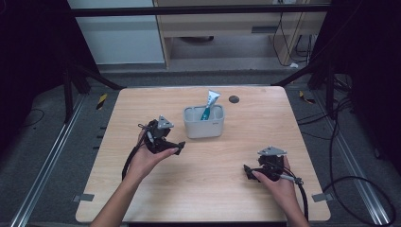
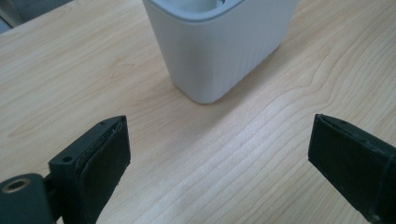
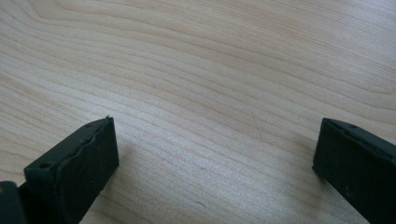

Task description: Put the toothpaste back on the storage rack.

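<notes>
A pale grey ribbed cup (image 1: 204, 121) stands on the wooden table (image 1: 203, 189) behind its middle, with a blue and white tube (image 1: 208, 104) leaning upright inside it. My left gripper (image 1: 180, 146) is held just left of the cup, open, with nothing between its jaws. In the left gripper view the cup (image 2: 219, 44) rises close ahead, beyond the left gripper (image 2: 219, 154). My right gripper (image 1: 247, 171) rests low at the front right, open and empty. In the right gripper view the right gripper (image 3: 215, 158) has only bare wood (image 3: 201, 84) between its jaws.
A small dark round disc (image 1: 233, 99) lies on the table behind and right of the cup. Black cables (image 1: 347, 184) run over the floor to the right. Metal rails (image 1: 42, 161) flank the table, and cabinets stand beyond its far edge.
</notes>
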Available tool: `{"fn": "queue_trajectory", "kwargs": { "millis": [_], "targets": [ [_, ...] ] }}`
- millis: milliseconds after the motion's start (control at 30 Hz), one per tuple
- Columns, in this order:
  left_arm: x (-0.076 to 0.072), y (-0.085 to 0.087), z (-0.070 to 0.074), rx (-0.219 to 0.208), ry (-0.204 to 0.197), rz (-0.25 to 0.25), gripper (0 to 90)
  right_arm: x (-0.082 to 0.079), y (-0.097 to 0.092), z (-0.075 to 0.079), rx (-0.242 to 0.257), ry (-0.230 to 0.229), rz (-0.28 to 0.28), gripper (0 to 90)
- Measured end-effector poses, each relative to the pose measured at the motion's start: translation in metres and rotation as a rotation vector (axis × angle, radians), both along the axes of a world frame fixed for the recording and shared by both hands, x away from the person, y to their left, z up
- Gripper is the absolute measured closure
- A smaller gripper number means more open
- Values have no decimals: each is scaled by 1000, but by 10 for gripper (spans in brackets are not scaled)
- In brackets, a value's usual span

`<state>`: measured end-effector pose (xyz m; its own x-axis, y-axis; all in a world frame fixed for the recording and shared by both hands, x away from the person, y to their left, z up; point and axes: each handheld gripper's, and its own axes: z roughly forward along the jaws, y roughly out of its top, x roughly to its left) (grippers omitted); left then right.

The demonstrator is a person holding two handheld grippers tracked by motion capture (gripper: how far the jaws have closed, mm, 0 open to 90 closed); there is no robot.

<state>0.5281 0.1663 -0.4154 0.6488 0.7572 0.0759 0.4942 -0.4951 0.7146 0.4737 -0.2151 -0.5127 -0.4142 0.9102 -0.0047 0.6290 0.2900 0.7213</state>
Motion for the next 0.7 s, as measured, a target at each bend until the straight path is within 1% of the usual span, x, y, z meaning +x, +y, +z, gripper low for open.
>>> {"fn": "queue_trajectory", "kwargs": {
  "millis": [33,133,300,600,700],
  "targets": [
    [0,0,0,0,0,0,51,0,0,0,0,0,0,4],
    [-2,6,-8,14,13,6,51,0,0,0,-1,-1,0,4],
    [-4,15,-16,25,31,19,51,0,0,0,-1,-1,0,4],
    [-6,35,-32,33,64,57,51,0,0,0,0,0,0,4],
    [-7,40,-37,37,67,68,51,0,0,0,-1,-1,0,4]
  ]
}}
